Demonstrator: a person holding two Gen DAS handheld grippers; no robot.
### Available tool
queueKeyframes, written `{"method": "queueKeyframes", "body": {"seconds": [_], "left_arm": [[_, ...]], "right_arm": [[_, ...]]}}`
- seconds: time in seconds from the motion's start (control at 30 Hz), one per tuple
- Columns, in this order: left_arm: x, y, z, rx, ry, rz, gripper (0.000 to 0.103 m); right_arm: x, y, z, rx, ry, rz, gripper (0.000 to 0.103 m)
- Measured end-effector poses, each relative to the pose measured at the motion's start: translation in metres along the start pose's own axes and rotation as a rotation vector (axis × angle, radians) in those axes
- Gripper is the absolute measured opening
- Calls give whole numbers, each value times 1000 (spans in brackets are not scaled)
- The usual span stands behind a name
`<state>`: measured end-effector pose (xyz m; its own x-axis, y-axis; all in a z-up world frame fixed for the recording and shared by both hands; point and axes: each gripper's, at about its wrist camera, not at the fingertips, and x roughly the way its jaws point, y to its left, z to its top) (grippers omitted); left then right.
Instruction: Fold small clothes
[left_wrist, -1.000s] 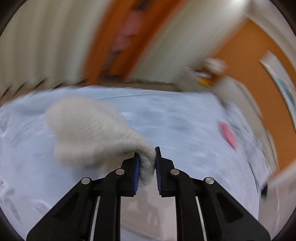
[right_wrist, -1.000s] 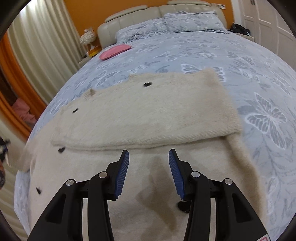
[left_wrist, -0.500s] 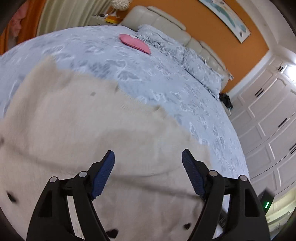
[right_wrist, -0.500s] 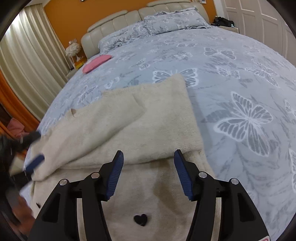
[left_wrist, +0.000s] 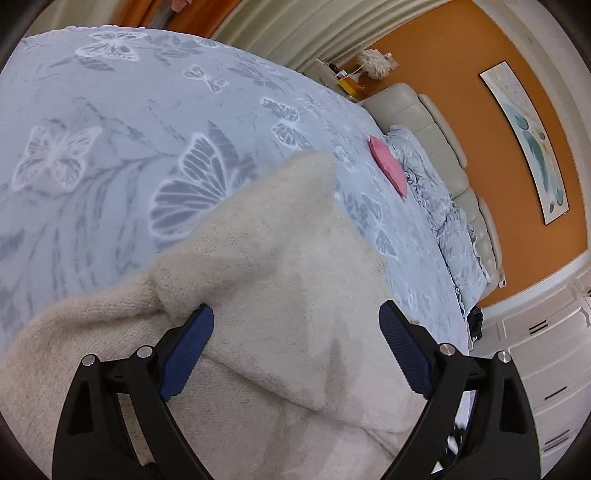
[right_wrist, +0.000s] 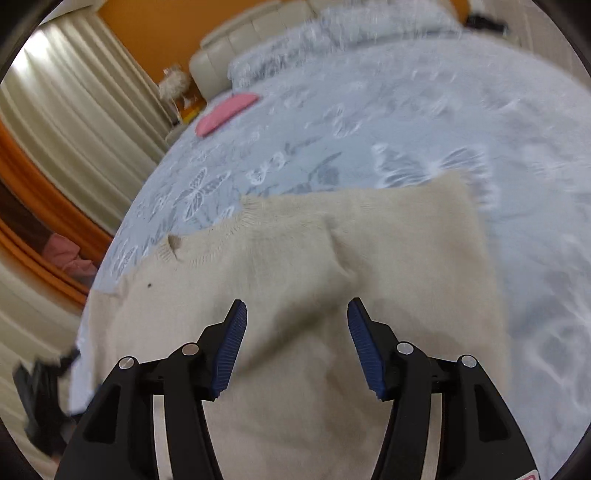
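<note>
A cream knitted sweater (left_wrist: 280, 266) lies partly folded on the bed, with a sleeve laid across its body. It also shows in the right wrist view (right_wrist: 354, 266), neckline at the left. My left gripper (left_wrist: 295, 328) is open wide just above the folded sleeve, holding nothing. My right gripper (right_wrist: 293, 325) is open above the sweater's middle, holding nothing. The right wrist view is blurred by motion.
The bed cover (left_wrist: 110, 147) is light blue with butterfly print. A pink item (left_wrist: 388, 166) lies near the pillows (left_wrist: 443, 214) and beige headboard; it also shows in the right wrist view (right_wrist: 225, 112). Curtains (right_wrist: 74, 122) hang at the left. White cabinets (left_wrist: 546, 354) stand right.
My left gripper let go of the sleeve it held a second ago, opened wide and swung over the sweater. My right gripper opened wider and moved over the sweater's middle.
</note>
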<state>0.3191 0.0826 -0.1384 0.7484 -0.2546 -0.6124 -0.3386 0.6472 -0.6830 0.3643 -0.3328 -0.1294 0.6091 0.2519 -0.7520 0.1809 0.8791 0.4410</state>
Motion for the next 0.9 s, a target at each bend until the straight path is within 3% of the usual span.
{"method": "queueKeyframes", "body": {"seconds": [0.07,0.13,0.17,0.23,0.33,0.4,0.5,0.53,0.63,0.73,0.8,0.83,0.9], "left_arm": [[-8,0,-2,7,-10,-4,89],[-8,-2,0,-1,-18,-16,89],[-9,-1,0,-10,-20,-18,89],[-15,3,-1,-20,-28,-24,89],[-15,3,-1,-10,-30,-14,89],[-8,4,-2,-16,-4,-11,89],[-1,5,-7,-11,17,5,89],[-2,3,-9,2,14,14,89],[-15,5,-8,-31,-15,20,89],[-32,16,-9,-107,-58,56,89],[-28,21,-9,-149,-18,25,90],[-18,24,-8,-166,37,-2,90],[-9,33,-9,-209,78,-25,89]], "right_arm": [[23,0,13,43,49,-13,55],[32,5,20,52,60,-45,9],[25,9,24,60,41,-15,9],[-18,21,28,37,-89,42,9],[-75,16,16,29,-224,29,9],[-77,-2,5,33,-219,-34,9],[-27,-48,-16,104,-30,-118,10],[-20,-56,-24,117,-18,-104,9],[-42,-43,-25,95,-77,-149,18],[-80,-4,-22,-15,-224,-287,21],[-84,31,-16,-97,-236,-212,27],[-76,49,-10,-138,-189,-152,33],[-46,99,-6,-250,-67,-2,33]]}}
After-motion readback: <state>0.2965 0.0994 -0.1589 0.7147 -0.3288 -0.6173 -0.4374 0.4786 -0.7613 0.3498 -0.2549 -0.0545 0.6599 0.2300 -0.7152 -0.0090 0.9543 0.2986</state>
